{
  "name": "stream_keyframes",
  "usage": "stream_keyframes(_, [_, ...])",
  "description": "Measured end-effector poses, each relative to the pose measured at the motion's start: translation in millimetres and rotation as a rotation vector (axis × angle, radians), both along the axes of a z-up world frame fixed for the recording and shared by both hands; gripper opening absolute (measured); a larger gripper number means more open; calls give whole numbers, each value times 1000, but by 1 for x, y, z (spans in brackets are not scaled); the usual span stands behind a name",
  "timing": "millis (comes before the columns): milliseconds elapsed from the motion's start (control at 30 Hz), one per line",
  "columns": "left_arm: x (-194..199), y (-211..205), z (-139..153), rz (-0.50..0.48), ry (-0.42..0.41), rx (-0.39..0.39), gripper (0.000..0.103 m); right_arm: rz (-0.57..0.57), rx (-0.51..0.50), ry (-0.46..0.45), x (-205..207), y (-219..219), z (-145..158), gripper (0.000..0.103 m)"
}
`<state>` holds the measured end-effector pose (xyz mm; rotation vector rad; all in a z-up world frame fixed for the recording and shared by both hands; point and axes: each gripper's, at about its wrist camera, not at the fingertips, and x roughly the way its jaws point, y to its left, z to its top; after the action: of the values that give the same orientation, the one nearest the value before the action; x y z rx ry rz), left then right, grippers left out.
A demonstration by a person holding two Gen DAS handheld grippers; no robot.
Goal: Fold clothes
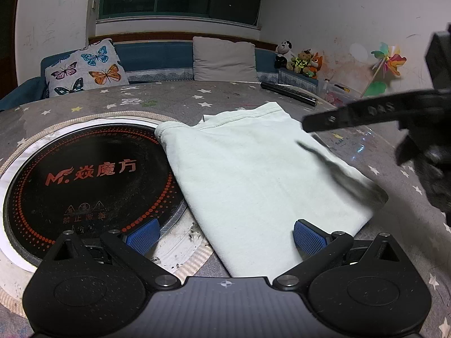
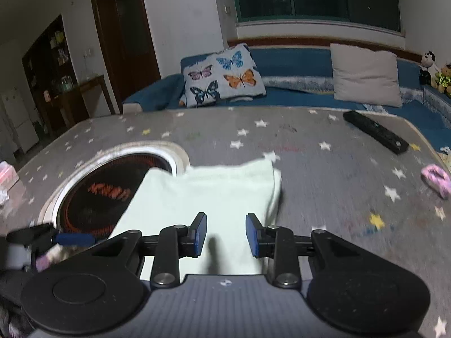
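A pale green garment (image 1: 248, 174), folded into a rectangle, lies flat on the star-patterned tablecloth (image 1: 197, 98), its left edge overlapping the black cooktop (image 1: 90, 180). My left gripper (image 1: 225, 236) is open wide at the garment's near edge, one blue pad on each side of that corner, neither pressing the cloth. From the right, a black finger (image 1: 352, 115) of my right gripper reaches over the garment's right side. In the right wrist view my right gripper (image 2: 226, 235) hovers over the garment (image 2: 214, 191), jaws partly apart and nothing pinched between the pads.
A black remote (image 2: 375, 132) lies far right on the table, a pink object (image 2: 437, 181) at the right edge, a tissue box (image 2: 7, 173) at the left edge. The round cooktop (image 2: 107, 194) sits inset in the table. A blue sofa with cushions (image 1: 222, 59) stands behind.
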<state>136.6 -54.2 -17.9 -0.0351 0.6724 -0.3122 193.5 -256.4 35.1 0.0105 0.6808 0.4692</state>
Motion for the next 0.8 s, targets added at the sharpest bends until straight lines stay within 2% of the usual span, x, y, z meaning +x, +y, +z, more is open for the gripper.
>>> stream_keyframes(300, [-1, -1, 0, 0, 0, 0, 103, -44, 7, 61, 26, 2, -30, 31])
stream_keyframes(433, [0, 0, 0, 0, 0, 3, 103, -58, 13, 48, 21, -1, -23, 33])
stream_keyframes(500, [0, 0, 0, 0, 0, 6, 103, -66, 20, 42, 16, -4, -20, 38])
stream_keyframes(733, [1, -3, -1, 0, 0, 23, 103, -93, 52, 51, -3, -17, -22, 43])
stream_keyframes(800, [1, -4, -1, 0, 1, 27, 103, -111, 63, 57, -6, -22, -25, 51])
